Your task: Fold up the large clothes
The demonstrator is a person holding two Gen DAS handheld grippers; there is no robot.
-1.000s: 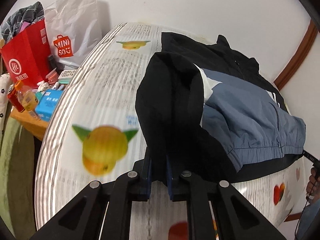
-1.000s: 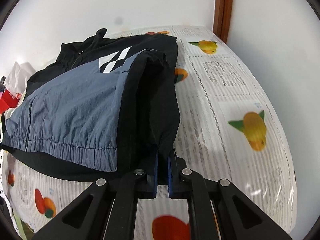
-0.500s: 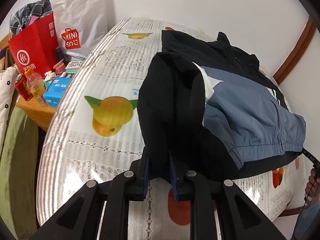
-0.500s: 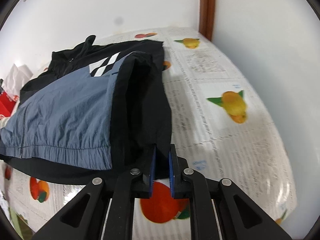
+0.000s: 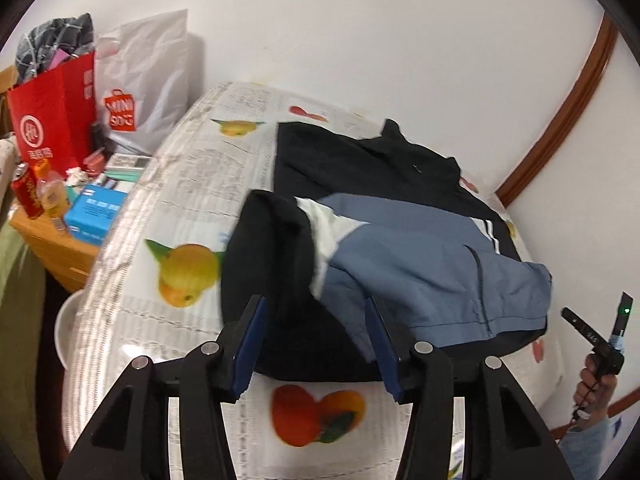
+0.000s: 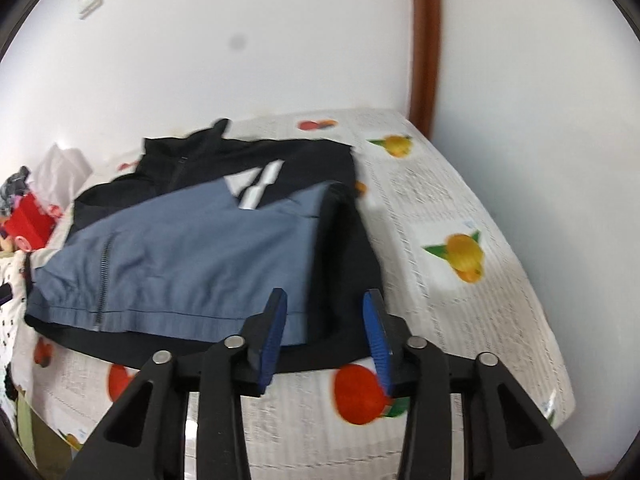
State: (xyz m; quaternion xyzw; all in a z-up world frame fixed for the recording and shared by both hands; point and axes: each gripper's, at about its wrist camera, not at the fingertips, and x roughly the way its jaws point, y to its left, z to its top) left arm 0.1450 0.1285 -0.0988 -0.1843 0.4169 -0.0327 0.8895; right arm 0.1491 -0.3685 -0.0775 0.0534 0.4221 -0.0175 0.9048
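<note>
Black sleeves that both grippers pinched a second ago now lie free on the jacket (image 5: 420,256), which rests folded mid-surface (image 6: 460,208). Left gripper (image 5: 316,344) and right gripper (image 6: 324,334) are opening, jaws half wide, nothing gripped. At ten o'clock in the left view, a red bag (image 5: 52,120) holds plaid cloth (image 5: 56,40).
</note>
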